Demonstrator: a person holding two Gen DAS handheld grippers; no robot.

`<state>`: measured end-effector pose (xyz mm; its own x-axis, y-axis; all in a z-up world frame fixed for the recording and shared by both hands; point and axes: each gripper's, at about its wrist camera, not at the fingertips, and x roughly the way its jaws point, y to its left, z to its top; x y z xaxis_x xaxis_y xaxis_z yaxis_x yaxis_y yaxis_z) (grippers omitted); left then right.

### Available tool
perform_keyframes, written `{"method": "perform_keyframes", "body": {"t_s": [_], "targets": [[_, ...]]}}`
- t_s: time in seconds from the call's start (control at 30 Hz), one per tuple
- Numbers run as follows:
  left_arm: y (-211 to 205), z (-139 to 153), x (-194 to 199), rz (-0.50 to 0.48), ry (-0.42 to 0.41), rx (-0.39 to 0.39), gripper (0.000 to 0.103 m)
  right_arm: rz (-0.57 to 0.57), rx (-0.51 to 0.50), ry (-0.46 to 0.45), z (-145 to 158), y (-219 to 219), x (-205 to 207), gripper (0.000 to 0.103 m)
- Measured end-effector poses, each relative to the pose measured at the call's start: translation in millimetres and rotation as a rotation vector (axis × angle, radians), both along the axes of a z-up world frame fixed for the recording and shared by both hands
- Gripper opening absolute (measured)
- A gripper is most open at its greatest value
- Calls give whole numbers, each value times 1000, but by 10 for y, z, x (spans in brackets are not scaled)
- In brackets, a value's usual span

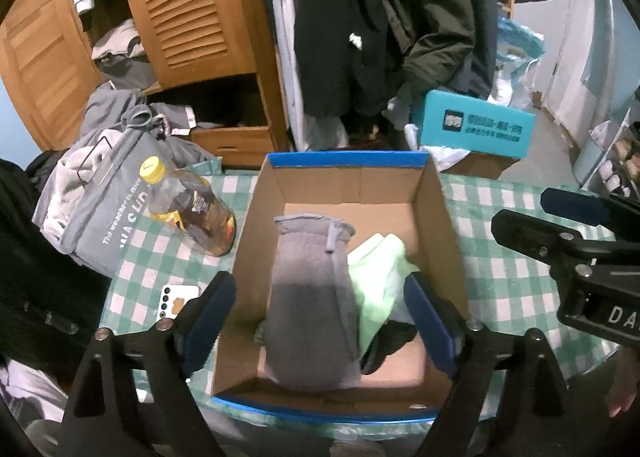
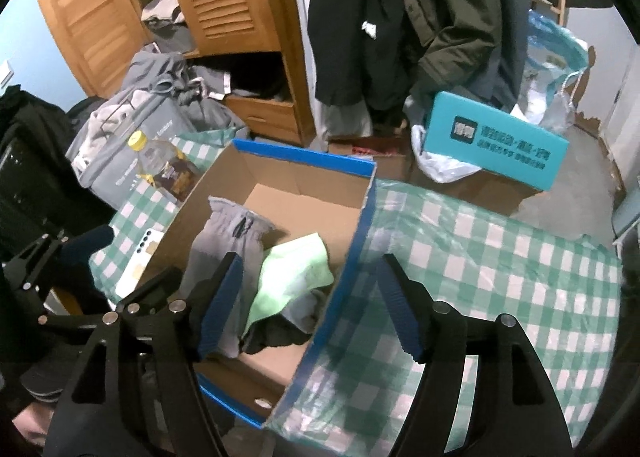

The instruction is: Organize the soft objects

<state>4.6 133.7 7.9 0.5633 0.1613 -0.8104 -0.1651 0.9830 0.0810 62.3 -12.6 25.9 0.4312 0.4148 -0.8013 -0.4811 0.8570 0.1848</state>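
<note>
Green-checked tablecloth [image 1: 500, 257] carries open blue-rimmed cardboard box [image 1: 348, 193]; folded grey fleece garment [image 1: 312, 297] and pale green cloth [image 1: 380, 277] inside. Left gripper [image 1: 320, 321], right gripper [image 2: 310, 303] both spread, empty.

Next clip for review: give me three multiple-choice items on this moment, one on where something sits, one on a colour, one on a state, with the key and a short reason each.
1. Where does the grey garment lie?
A. Inside the cardboard box
B. On the checked tablecloth
C. In the wardrobe drawer

2. What colour is the cap of the bottle left of the box?
A. Red
B. Yellow
C. Blue

3. How does the left gripper stand?
A. Shut on the grey garment
B. Shut on the bottle
C. Open, holding nothing

Key: 1 A, the garment rests on the box floor beside a light green cloth. 2 B, the cap shows yellow in both views. 3 C, its blue pads stand wide apart above the box, clear of the garment.
</note>
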Motion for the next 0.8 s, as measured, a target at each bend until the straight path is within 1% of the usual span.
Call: {"method": "perform_keyframes", "body": {"t_s": [0.3,0.5,0.7,0.8], "targets": [[-72,119,-143,-17,-17,-11,90,-29,-17,-56,153,-239,-146,71],[-105,191,-164,-33,-43,-40,101,-59,-14,-81,216,-437,-220,71],[-182,221,-182,-52,-54,-51,101,-88,-24,-122,286,-591,-298,71],[-219,235,-172,-57,-63,-43,102,-101,-15,-156,312,-671,-354,71]]}}
